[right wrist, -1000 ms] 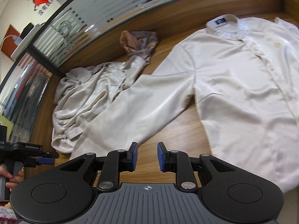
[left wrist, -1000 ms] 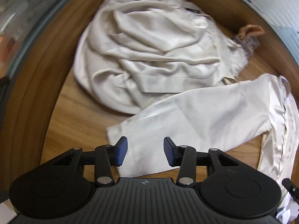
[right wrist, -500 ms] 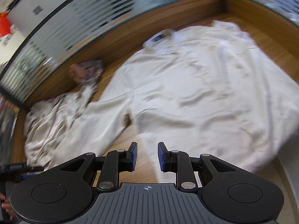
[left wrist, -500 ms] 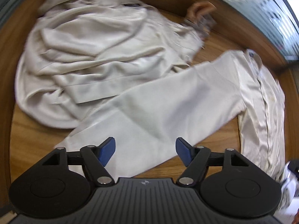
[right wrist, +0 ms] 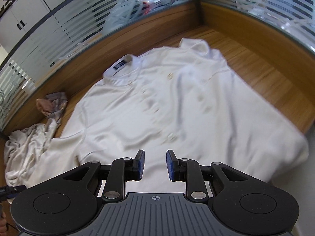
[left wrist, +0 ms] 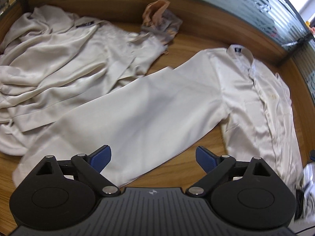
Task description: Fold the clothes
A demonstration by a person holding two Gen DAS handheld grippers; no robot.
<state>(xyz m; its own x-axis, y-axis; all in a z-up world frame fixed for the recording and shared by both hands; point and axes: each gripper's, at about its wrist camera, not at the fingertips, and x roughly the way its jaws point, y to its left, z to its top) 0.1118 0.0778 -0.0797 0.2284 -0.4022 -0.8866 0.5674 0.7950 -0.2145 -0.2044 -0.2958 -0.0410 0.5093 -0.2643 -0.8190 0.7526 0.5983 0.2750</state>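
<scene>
A cream long-sleeved shirt (right wrist: 177, 108) lies spread flat on the wooden table (right wrist: 265, 74), buttons up, with a dark label in its collar (left wrist: 239, 51). Its sleeve (left wrist: 137, 114) stretches out towards a second, crumpled cream garment (left wrist: 49, 68). My left gripper (left wrist: 153, 157) hovers over the lower end of that sleeve. Its jaws are opening wide and nothing is between the pads. My right gripper (right wrist: 155, 165) hangs above the shirt's lower front. A narrow gap shows between its blue pads and no cloth is in it.
A small brownish patterned cloth (left wrist: 161, 19) lies by the back rim, beside the crumpled garment (right wrist: 25, 147). A raised wooden border (right wrist: 246, 25) topped with striped frosted glass runs round the table's back and right side.
The left jaws have spread much wider. Both views have swung right: the left from the crumpled pile to the sleeve and collar, the right from the sleeve to the shirt's body.
</scene>
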